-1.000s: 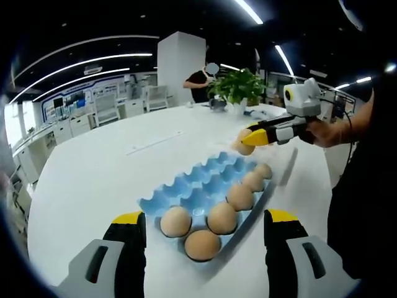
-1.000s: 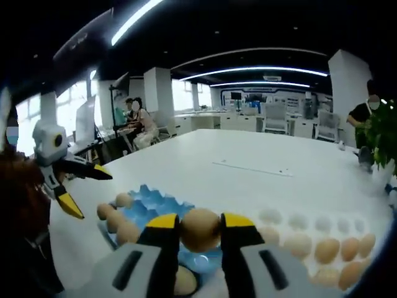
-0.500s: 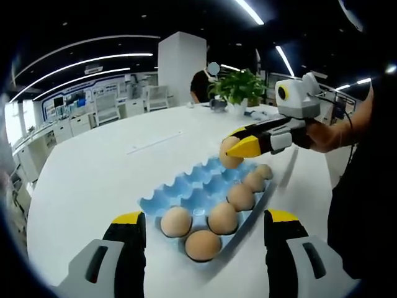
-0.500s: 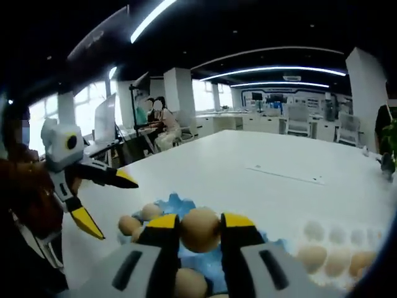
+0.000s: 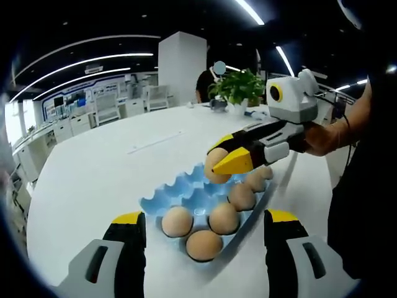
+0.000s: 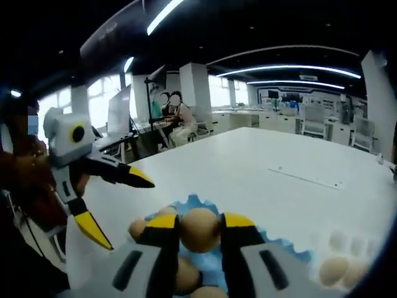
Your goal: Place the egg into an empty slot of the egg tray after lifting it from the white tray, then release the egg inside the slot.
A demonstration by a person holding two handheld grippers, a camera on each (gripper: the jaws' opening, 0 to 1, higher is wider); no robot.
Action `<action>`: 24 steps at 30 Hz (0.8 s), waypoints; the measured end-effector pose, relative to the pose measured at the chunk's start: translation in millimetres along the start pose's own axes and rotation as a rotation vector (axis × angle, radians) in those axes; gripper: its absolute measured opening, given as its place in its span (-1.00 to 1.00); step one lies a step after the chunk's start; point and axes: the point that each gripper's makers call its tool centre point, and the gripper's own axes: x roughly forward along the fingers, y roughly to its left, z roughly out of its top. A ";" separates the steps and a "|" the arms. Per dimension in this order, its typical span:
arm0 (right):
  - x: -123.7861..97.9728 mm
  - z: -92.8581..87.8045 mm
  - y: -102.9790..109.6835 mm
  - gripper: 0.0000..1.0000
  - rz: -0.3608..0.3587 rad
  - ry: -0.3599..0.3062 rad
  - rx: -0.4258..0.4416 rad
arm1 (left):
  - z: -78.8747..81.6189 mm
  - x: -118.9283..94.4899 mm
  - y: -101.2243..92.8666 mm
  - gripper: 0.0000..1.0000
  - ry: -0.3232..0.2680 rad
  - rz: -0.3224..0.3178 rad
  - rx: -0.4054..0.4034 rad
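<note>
The right gripper (image 6: 199, 233), black and grey with yellow tips, is clamped on a round brown egg (image 6: 199, 229) held between its jaws. In the left gripper view this right gripper (image 5: 222, 162) reaches in from the right, with the held egg (image 5: 215, 165) just above the far cells of the blue moulded egg tray (image 5: 177, 190). That tray lies on the round white table (image 5: 93, 180), directly ahead of the left gripper (image 5: 203, 236), whose jaws stand wide apart and hold nothing. Five more brown eggs (image 5: 204, 244) sit in the tray's near and right-hand cells. Right of the clamped egg, the white tray (image 6: 338, 264) shows pale eggs, blurred.
</note>
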 end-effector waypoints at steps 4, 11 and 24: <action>6.8 -1.5 6.5 -0.50 0.021 0.008 -0.006 | -0.7 0.0 -0.4 0.55 0.003 -0.001 0.000; 17.0 -7.7 15.3 -0.50 0.054 0.027 -0.014 | -2.0 -1.1 -0.7 0.55 0.007 0.001 -0.002; 32.0 -22.2 19.3 -0.49 0.069 0.072 -0.022 | -3.9 -2.6 0.2 0.55 0.009 0.003 -0.005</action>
